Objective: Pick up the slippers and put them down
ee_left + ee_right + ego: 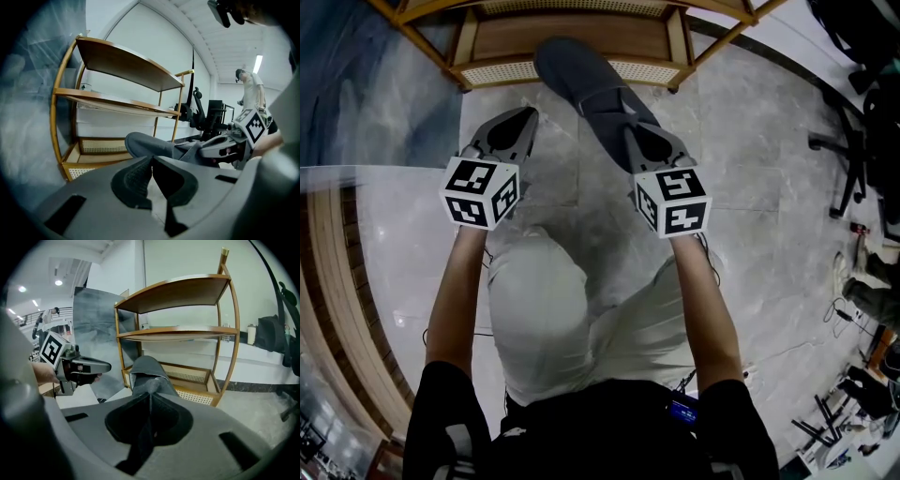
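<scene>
One dark grey slipper hangs above the floor in front of a wooden rack. My right gripper is shut on its heel end, and the toe points away toward the rack. In the right gripper view the slipper runs straight out from the closed jaws. My left gripper is level with it on the left, shut, with nothing between its fingers. From the left gripper view the slipper and the right gripper lie off to the right. No second slipper shows.
A low wooden rack with cane-panelled sides and curved shelves stands straight ahead on the marble floor. An office chair and cables are at the right. A grey panel leans at the rack's left. A person stands far off.
</scene>
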The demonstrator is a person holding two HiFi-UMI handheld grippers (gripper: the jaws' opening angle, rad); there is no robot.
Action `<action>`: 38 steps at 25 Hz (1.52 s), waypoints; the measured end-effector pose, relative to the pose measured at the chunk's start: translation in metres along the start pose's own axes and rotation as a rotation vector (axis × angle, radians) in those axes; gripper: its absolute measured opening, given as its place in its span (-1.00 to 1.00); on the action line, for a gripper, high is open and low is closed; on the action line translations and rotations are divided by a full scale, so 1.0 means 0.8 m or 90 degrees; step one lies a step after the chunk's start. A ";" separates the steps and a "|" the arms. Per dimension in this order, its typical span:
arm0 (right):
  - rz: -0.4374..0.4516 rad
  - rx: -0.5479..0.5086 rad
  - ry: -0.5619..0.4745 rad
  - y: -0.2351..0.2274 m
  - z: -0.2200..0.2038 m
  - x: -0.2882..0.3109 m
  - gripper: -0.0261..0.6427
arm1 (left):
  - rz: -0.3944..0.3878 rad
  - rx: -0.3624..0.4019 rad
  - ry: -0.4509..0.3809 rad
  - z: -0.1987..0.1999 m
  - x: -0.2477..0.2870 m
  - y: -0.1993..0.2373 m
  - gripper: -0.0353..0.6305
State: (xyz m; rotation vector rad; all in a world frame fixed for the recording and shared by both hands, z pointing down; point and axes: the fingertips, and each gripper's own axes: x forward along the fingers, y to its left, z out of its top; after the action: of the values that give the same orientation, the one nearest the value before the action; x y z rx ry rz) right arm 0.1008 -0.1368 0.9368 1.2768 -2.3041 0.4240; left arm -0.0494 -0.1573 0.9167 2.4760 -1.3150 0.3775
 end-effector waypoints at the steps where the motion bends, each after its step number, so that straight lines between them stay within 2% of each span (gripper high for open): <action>1: 0.001 0.001 0.006 0.001 -0.006 0.004 -0.89 | 0.002 -0.002 0.005 -0.007 0.001 0.001 -0.88; 10: 0.011 -0.005 0.064 0.011 -0.069 0.042 -0.89 | 0.012 -0.011 0.060 -0.071 0.008 0.007 -0.88; 21: 0.013 0.008 0.153 0.017 -0.155 0.063 -0.89 | -0.008 -0.042 0.123 -0.145 0.018 0.001 -0.88; 26: 0.015 0.019 0.184 0.025 -0.189 0.069 -0.89 | -0.010 -0.061 0.127 -0.169 0.016 0.001 -0.88; 32: 0.022 0.029 0.220 0.035 -0.224 0.077 -0.89 | -0.012 -0.064 0.163 -0.206 0.015 0.001 -0.88; 38: 0.027 0.048 0.247 0.037 -0.255 0.080 -0.89 | -0.018 -0.048 0.208 -0.244 0.017 -0.006 -0.88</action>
State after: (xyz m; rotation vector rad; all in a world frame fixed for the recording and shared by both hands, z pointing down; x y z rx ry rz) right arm 0.0971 -0.0693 1.1418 1.0702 -2.0048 0.7110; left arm -0.0546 -0.0886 1.0999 2.2499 -1.1377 0.6795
